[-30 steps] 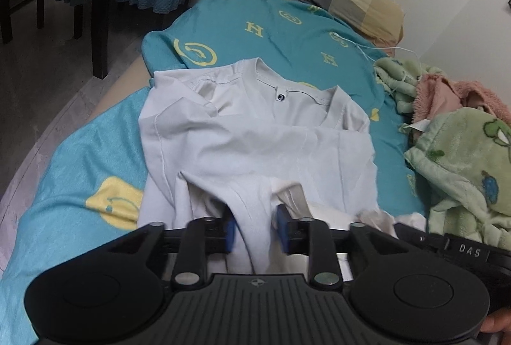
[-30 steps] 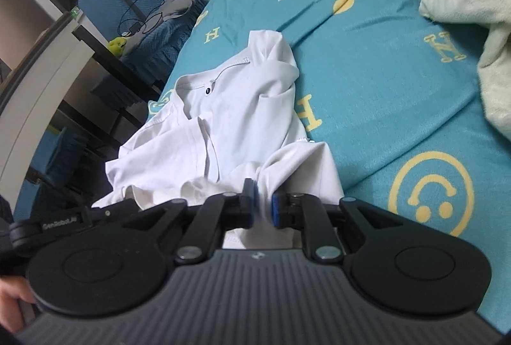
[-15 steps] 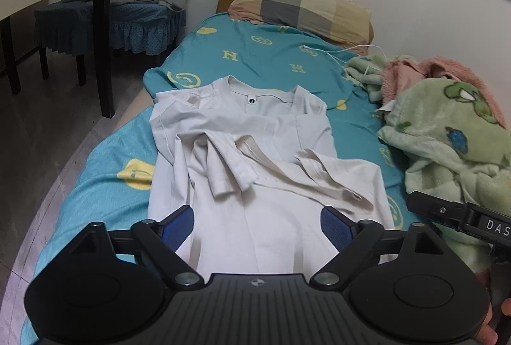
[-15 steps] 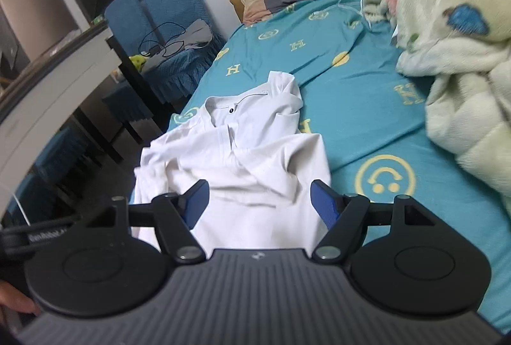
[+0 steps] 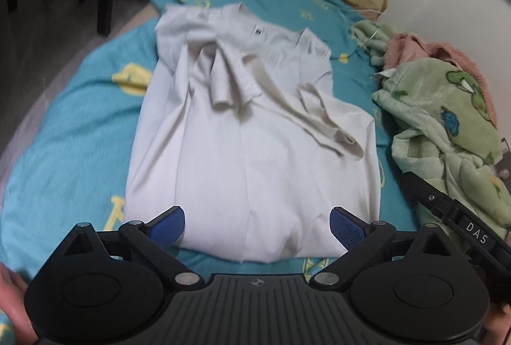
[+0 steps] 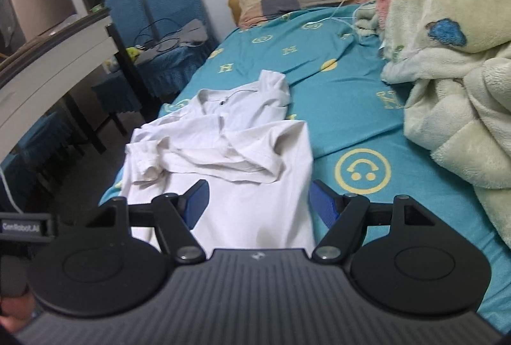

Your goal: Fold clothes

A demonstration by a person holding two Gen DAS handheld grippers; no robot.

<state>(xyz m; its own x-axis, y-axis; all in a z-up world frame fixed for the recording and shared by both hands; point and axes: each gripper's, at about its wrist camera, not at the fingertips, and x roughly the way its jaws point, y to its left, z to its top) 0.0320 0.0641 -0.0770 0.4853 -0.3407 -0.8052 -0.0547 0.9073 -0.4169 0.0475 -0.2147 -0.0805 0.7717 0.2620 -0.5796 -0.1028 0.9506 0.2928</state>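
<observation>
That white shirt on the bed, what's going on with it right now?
A person holding a two-finger gripper in each hand is folding the white collared shirt, which lies on the teal bedsheet with yellow prints. Its sleeves are folded in across the body, a little rumpled. The left gripper is opening, with nothing pinched between its blue pads, and the right gripper is open and empty too, both hovering at the shirt's near hem. A green fleece blanket is heaped alongside.
</observation>
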